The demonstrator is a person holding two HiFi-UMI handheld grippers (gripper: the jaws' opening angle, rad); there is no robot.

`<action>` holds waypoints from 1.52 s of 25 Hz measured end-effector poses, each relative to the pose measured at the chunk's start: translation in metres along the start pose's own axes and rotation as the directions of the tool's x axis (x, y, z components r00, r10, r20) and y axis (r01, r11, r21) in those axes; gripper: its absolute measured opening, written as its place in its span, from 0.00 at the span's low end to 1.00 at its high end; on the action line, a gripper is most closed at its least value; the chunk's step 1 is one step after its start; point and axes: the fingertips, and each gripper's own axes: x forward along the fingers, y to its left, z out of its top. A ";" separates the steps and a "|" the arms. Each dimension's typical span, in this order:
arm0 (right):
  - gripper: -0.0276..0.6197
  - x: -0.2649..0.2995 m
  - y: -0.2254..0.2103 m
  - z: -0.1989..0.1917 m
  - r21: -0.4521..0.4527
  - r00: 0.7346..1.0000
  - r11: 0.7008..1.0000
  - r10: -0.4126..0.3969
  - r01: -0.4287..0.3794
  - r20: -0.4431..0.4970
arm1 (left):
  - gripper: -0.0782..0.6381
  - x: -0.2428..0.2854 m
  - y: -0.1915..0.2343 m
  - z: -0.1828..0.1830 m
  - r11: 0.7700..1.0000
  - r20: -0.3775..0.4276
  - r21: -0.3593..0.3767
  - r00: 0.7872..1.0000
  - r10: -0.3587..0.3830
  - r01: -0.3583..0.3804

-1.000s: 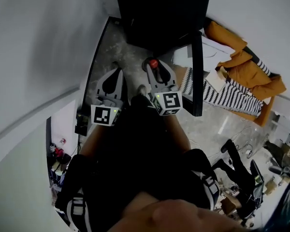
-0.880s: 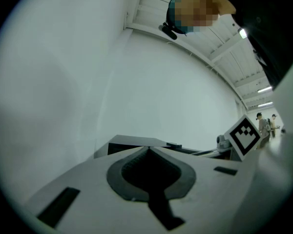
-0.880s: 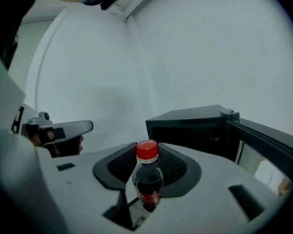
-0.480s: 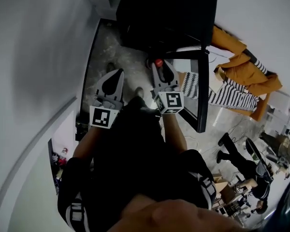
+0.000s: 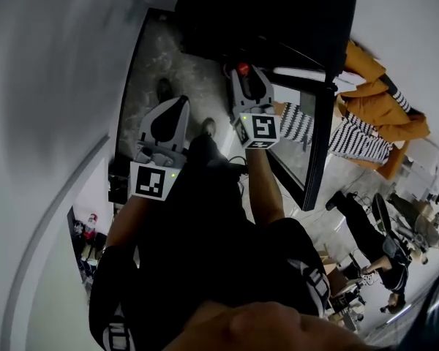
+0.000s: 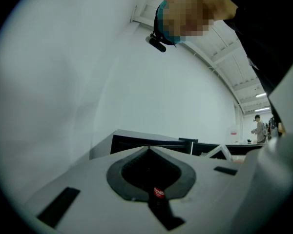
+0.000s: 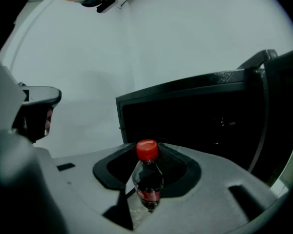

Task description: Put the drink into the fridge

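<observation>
A dark cola bottle (image 7: 147, 179) with a red cap (image 5: 242, 69) stands upright between the jaws of my right gripper (image 5: 243, 73), which is shut on its body. The gripper holds it just in front of the black fridge (image 5: 263, 13), whose dark inside (image 7: 195, 116) fills the right gripper view. The fridge door (image 5: 318, 145) hangs open to the right of the bottle. My left gripper (image 5: 177, 108) hovers lower left of the fridge, jaw tips together, holding nothing. In the left gripper view the left gripper (image 6: 149, 149) points at the fridge's top edge (image 6: 136, 141).
A white wall runs along the left. Marbled floor (image 5: 157, 57) shows beside the fridge. Orange cloth (image 5: 384, 97) and striped cloth (image 5: 336, 134) lie right of the door. People and chairs (image 5: 395, 232) are farther off at lower right.
My right gripper has carried the bottle up closer to the fridge opening. The open door now shows longer and nearer on the right. The left gripper has stayed shut and drifted slightly.
</observation>
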 end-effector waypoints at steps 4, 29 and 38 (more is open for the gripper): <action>0.23 0.021 -0.003 -0.014 0.012 1.000 1.000 0.014 -0.014 -0.019 | 0.12 0.001 0.001 -0.006 1.000 0.011 0.003 1.000 0.004 -0.004; 0.23 0.110 -0.052 -0.078 0.026 1.000 1.000 -0.011 0.011 -0.018 | 0.12 0.000 -0.003 -0.051 1.000 0.035 0.000 0.999 0.013 -0.013; 0.23 0.136 -0.061 -0.091 0.021 1.000 1.000 -0.020 0.020 -0.014 | 0.12 -0.001 -0.001 -0.069 1.000 0.045 0.005 0.999 0.013 -0.013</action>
